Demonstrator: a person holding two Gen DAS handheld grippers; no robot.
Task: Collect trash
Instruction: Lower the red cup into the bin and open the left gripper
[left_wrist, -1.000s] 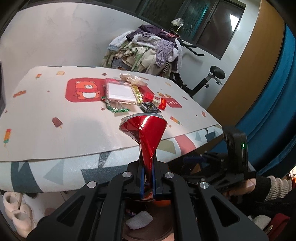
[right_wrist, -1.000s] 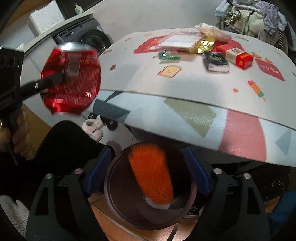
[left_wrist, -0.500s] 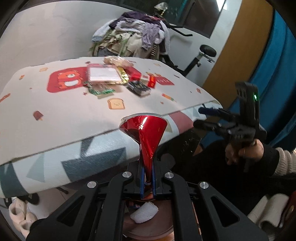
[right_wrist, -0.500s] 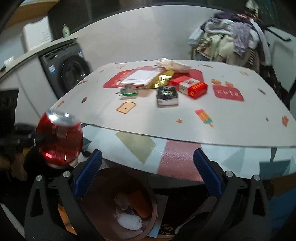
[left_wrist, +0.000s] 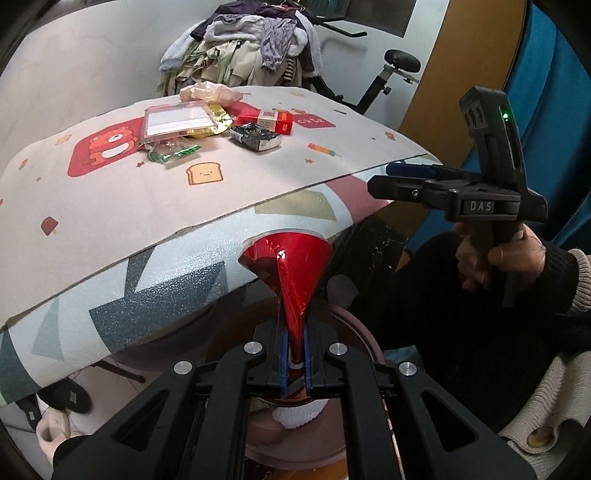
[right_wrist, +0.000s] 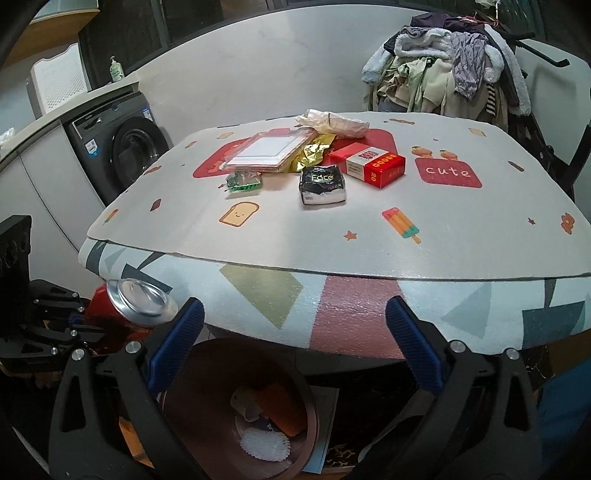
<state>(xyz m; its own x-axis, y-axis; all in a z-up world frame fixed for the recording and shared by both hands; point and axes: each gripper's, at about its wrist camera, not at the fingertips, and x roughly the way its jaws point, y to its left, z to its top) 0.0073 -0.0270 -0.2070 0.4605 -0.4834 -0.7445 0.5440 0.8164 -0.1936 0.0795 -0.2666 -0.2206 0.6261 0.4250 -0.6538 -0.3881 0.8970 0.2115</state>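
One crushed red can (left_wrist: 286, 273) is pinched flat in your left gripper (left_wrist: 294, 363), hovering over the brown bin (right_wrist: 207, 354) below the table edge, not yet dropped. Your right gripper (right_wrist: 293, 349), jaws spread and empty, faces about six scraps left on the table (right_wrist: 369, 236).

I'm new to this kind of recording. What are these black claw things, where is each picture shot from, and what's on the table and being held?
There is no robot: a person holds a handheld two-finger gripper in each hand, each with a camera looking along its fingers. The left gripper is shut on a squashed red can over a brown bin below the table. The right gripper is open and empty. On the table lie a red box, a black packet, a gold wrapper and other litter.
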